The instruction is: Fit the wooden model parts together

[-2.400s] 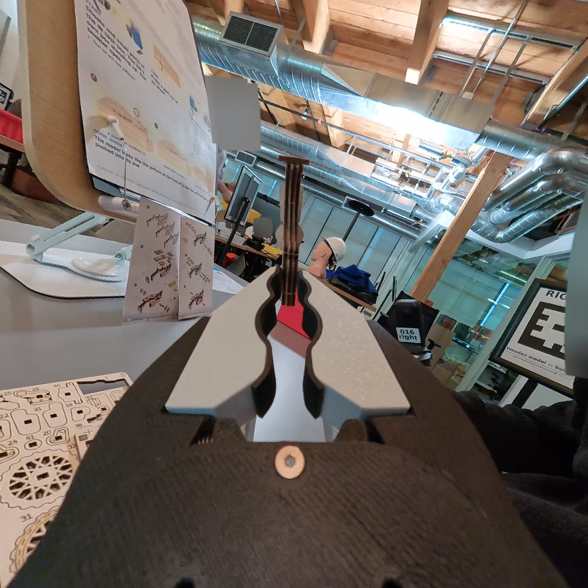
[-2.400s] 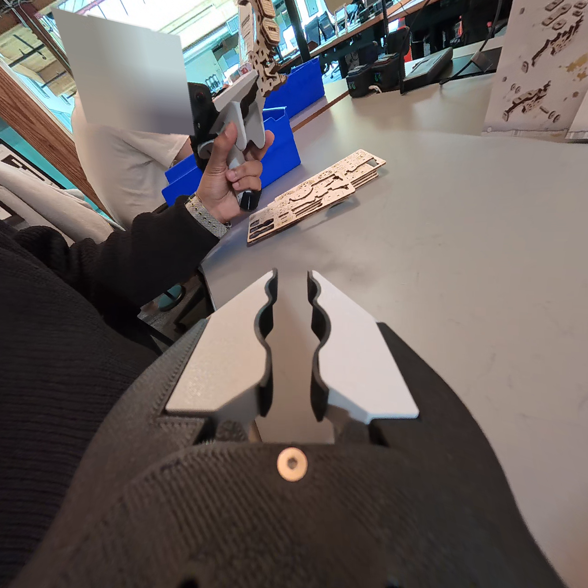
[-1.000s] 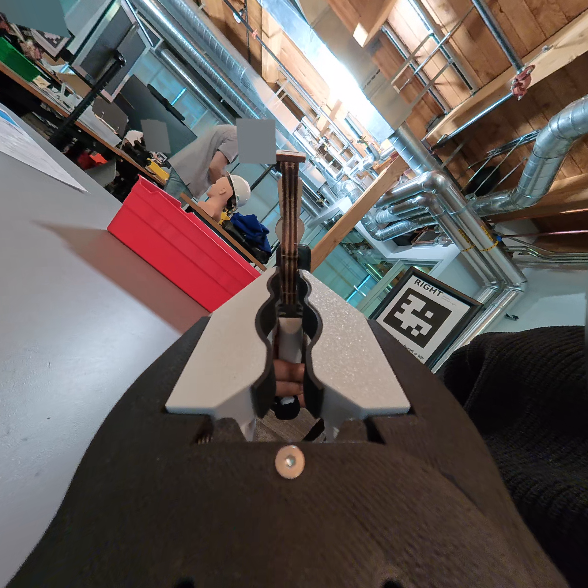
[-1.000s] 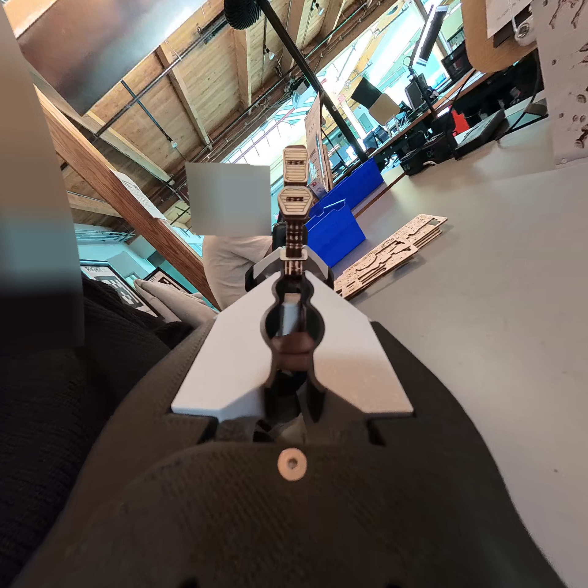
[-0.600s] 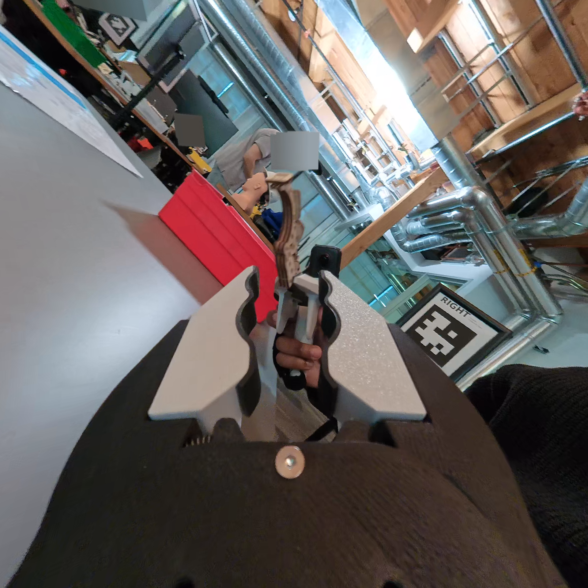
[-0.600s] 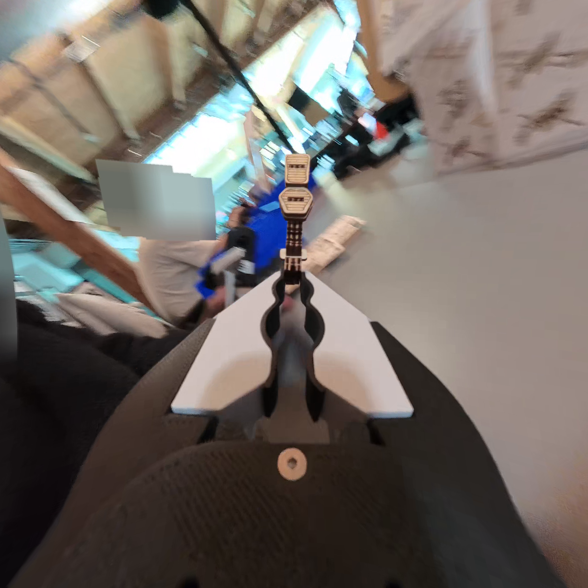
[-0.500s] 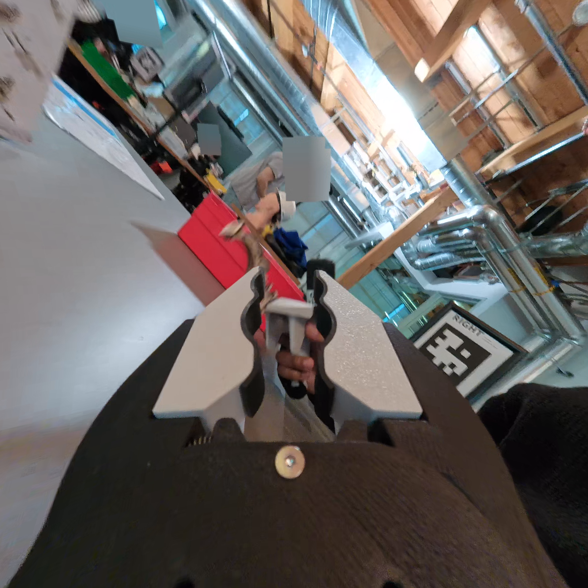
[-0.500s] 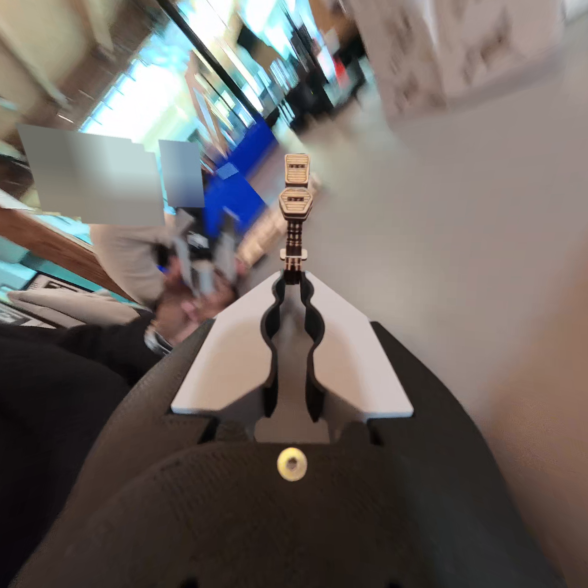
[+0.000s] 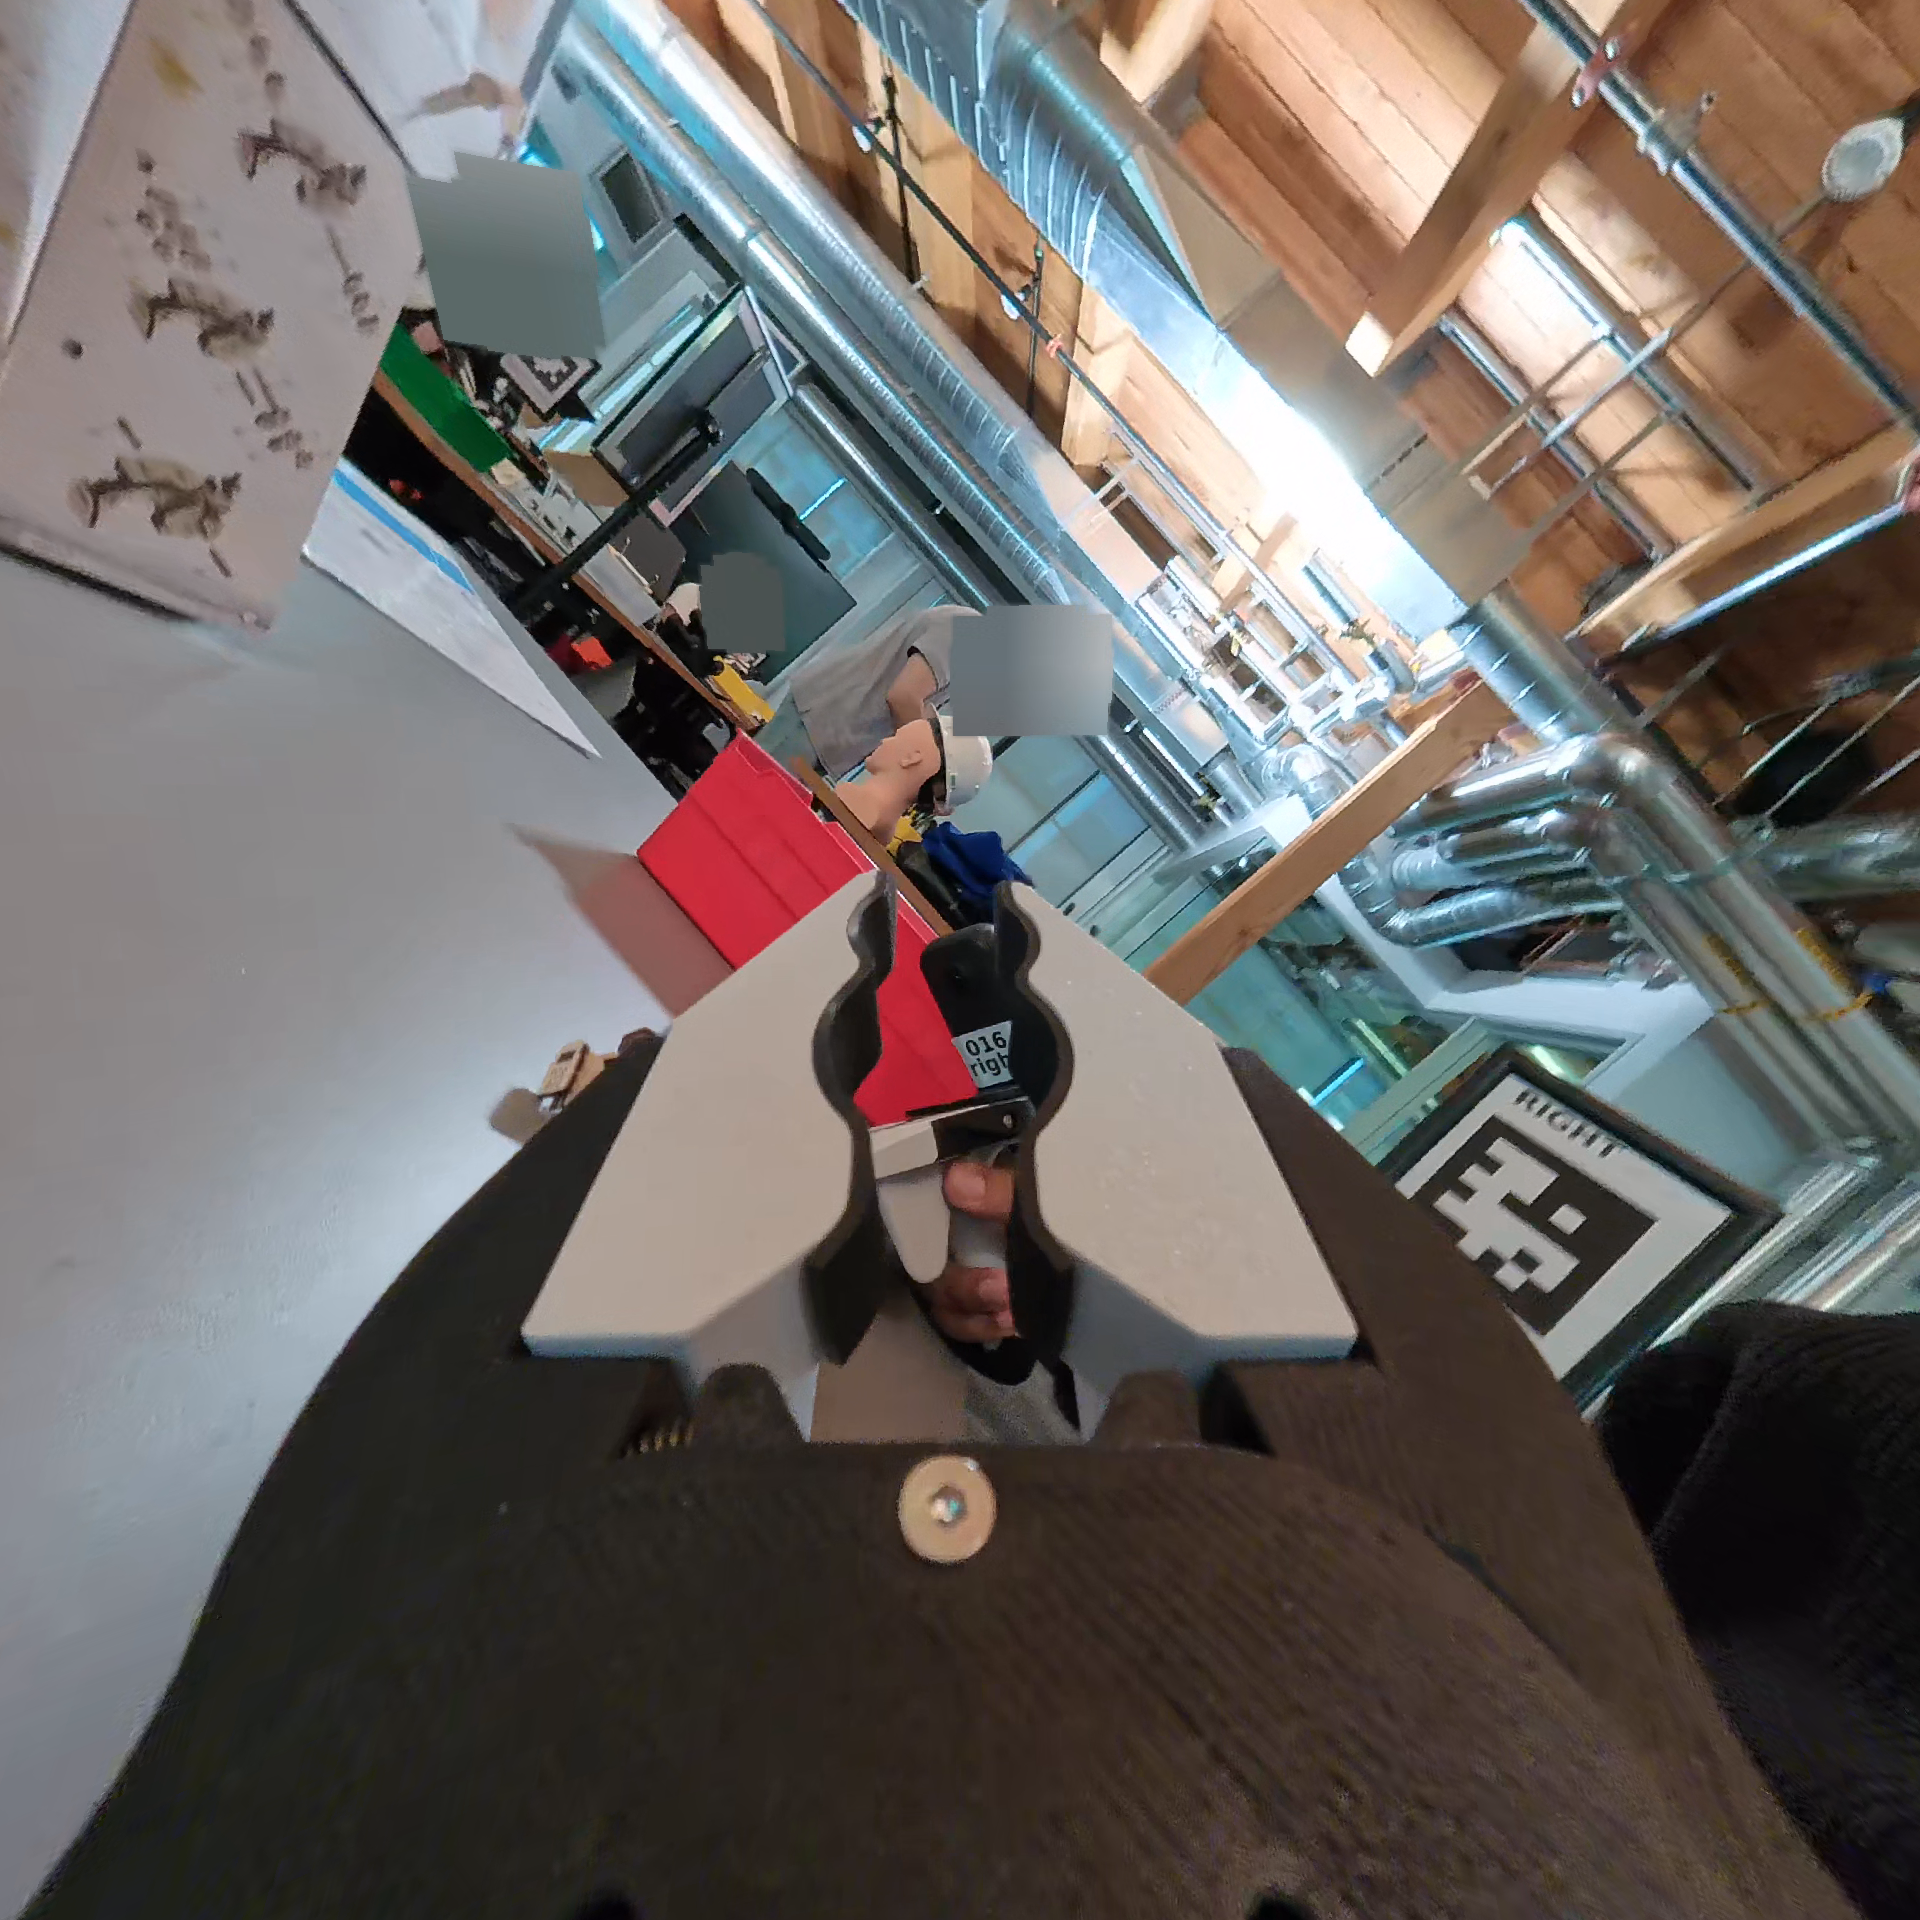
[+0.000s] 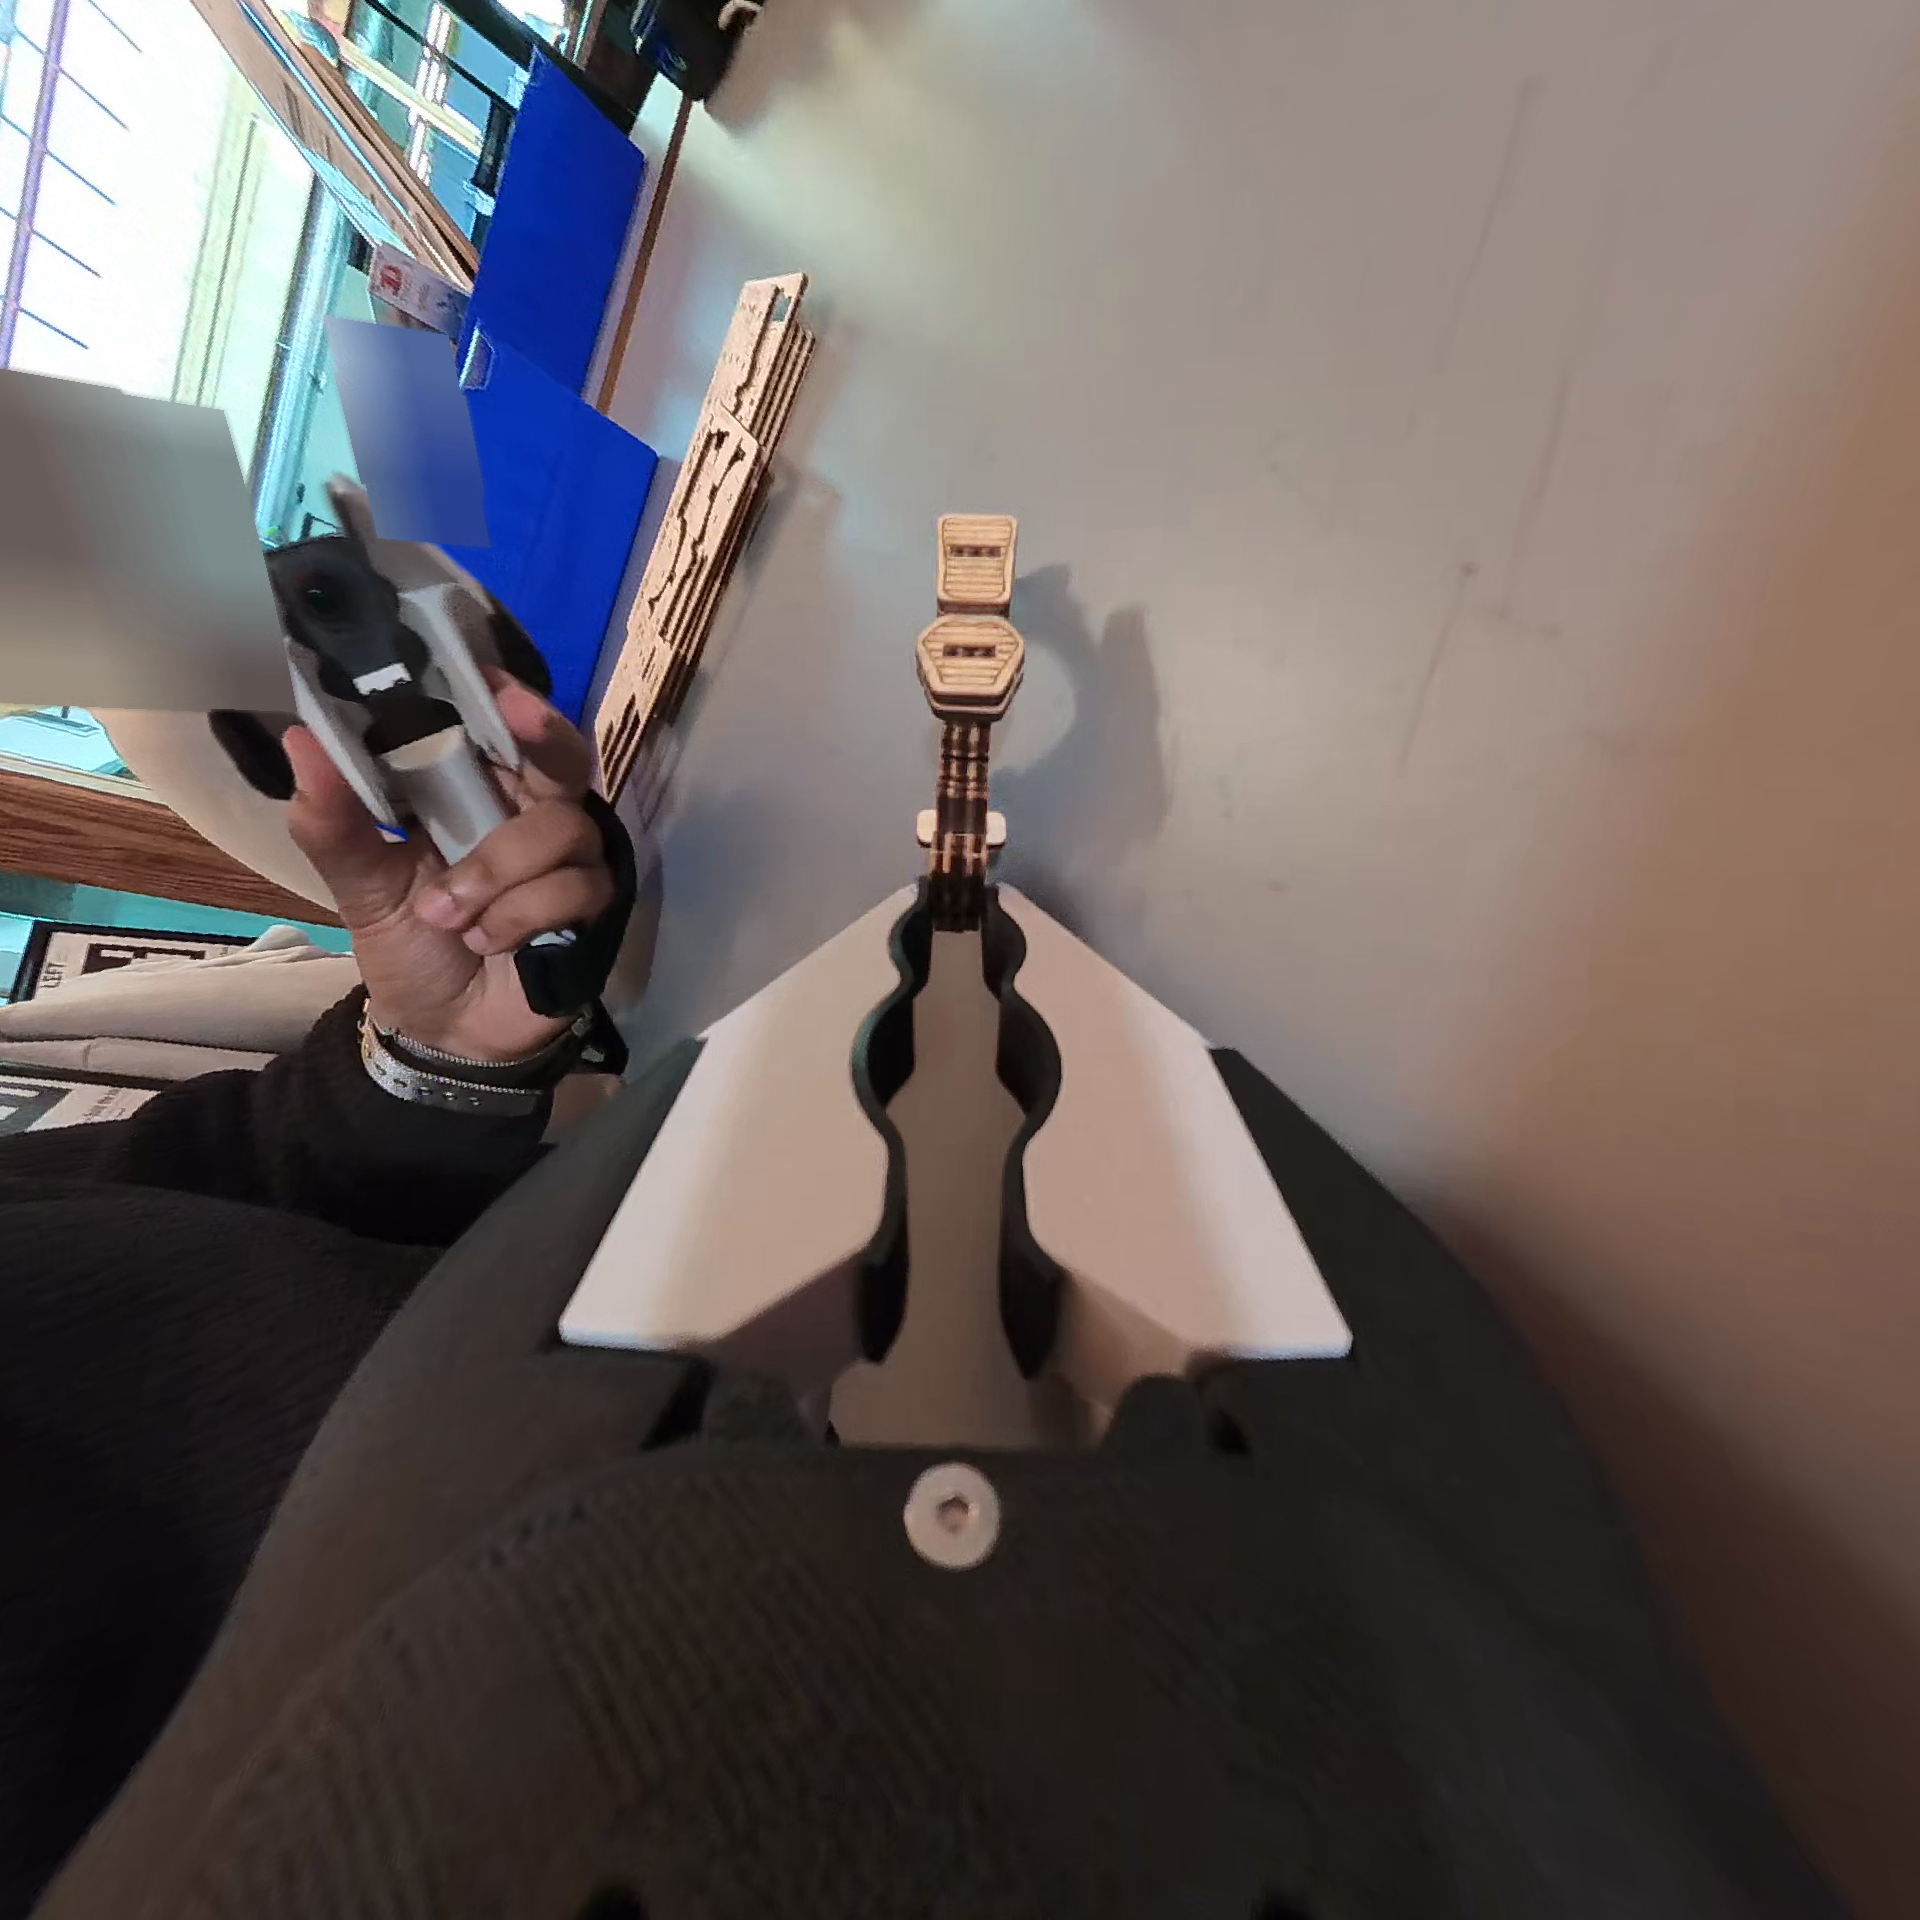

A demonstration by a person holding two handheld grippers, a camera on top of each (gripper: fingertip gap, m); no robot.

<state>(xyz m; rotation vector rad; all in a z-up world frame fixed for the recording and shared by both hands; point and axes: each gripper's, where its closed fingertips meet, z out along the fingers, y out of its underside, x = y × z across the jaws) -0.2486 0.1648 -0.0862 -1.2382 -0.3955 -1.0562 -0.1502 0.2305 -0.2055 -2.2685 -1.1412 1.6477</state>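
My right gripper [image 10: 958, 899] is shut on the lower end of a slim wooden model assembly [image 10: 971, 665]. It is made of layered strips topped by two slatted pads and points at the grey table [image 10: 1351, 468]. My left gripper [image 9: 940, 914] is open and empty. Through its gap I see the right gripper's black body [image 9: 982, 1029] and the hand holding it. A small bit of the wooden model [image 9: 566, 1070] shows left of my left finger, low over the table. In the right wrist view the left gripper [image 10: 395, 644] is held in a hand, off to the left of the model.
A stack of laser-cut wooden sheets [image 10: 707, 540] lies on the table next to blue bins [image 10: 551, 343]. A red bin [image 9: 769, 883] stands at the table's far edge. A folded instruction booklet [image 9: 177, 312] stands at the upper left. A person stands beyond the table.
The left gripper let go of the wooden model and opened. The right gripper closed on the model, took it over and swung it down toward the table. The two grippers have moved apart.
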